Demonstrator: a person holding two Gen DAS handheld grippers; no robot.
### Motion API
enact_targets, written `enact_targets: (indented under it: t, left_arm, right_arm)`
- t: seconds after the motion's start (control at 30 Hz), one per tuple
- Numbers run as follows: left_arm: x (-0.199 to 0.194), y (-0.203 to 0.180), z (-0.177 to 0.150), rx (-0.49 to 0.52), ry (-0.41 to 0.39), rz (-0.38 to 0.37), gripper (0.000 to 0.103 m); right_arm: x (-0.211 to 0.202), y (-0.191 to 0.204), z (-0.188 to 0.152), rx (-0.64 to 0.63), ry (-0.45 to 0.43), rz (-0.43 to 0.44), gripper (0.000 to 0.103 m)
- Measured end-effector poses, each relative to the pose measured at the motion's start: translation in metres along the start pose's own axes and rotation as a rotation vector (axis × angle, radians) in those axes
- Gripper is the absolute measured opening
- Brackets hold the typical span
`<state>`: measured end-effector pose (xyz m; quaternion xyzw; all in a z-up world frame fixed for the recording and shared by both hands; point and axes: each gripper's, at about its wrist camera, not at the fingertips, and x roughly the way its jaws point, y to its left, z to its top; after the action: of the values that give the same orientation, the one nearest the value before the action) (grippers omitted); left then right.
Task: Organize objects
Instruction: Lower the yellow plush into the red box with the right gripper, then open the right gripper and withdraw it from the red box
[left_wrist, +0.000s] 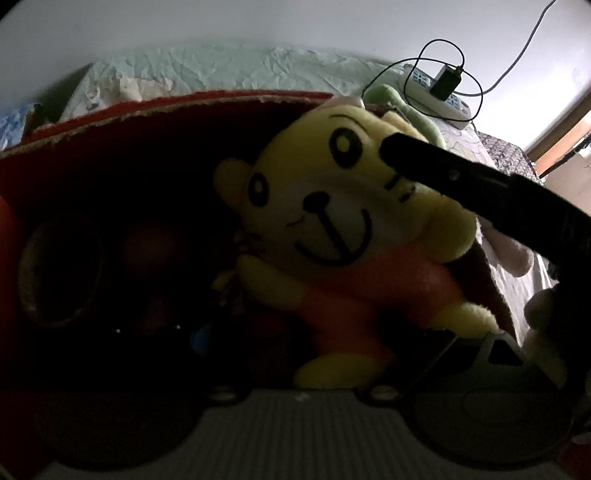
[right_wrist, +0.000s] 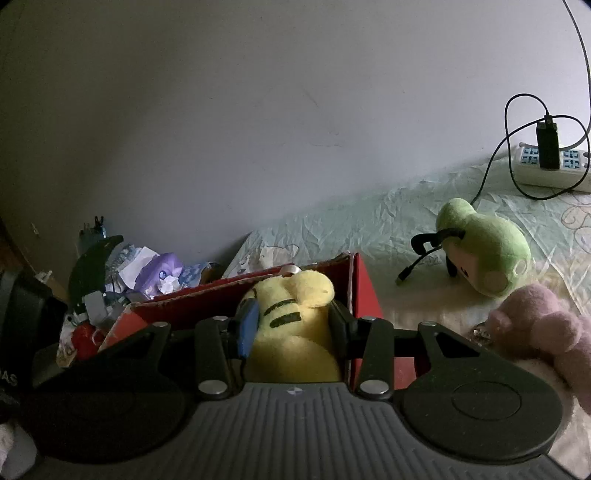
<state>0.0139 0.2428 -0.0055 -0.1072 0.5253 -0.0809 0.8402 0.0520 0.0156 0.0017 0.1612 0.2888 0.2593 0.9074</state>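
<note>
A yellow tiger plush (left_wrist: 332, 221) in an orange shirt hangs face-on over the open red cardboard box (left_wrist: 147, 107) in the left wrist view. My right gripper (right_wrist: 293, 325) is shut on the plush's head (right_wrist: 291, 295), which that view shows from behind at the box's (right_wrist: 364, 295) right end. One black finger (left_wrist: 443, 177) of the right gripper crosses the plush's face. My left gripper (left_wrist: 299, 314) is close in front of the plush. Its linkage is splayed wide and open, and its fingertips are lost in the dark.
On the pale green bedsheet (right_wrist: 369, 221) lie a green plush (right_wrist: 484, 247), a pink plush (right_wrist: 535, 325) and a power strip (right_wrist: 546, 166) with a black charger and looped cable. Clutter with a purple toy (right_wrist: 159, 273) lies left of the box. Dim items fill the box's inside.
</note>
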Motion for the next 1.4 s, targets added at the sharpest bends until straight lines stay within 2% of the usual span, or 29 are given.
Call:
enact_targets:
  t: [0.4,0.97,1.4]
  left_arm:
    - [-0.003,-0.012,-0.004,0.042,-0.036,0.066,0.093]
    - [-0.005,-0.017,-0.005,0.062,-0.051,0.107,0.093]
    - [-0.022,-0.031,-0.01,0.064,-0.069,0.206,0.093]
  right_arm:
    - [-0.009,-0.001,-0.007,-0.012,0.001,0.022,0.043]
    - [-0.013,-0.003,-0.008,0.003,0.017,0.03,0.044]
    - [-0.028,-0.011,-0.011,0.099,0.068,0.067,0.044]
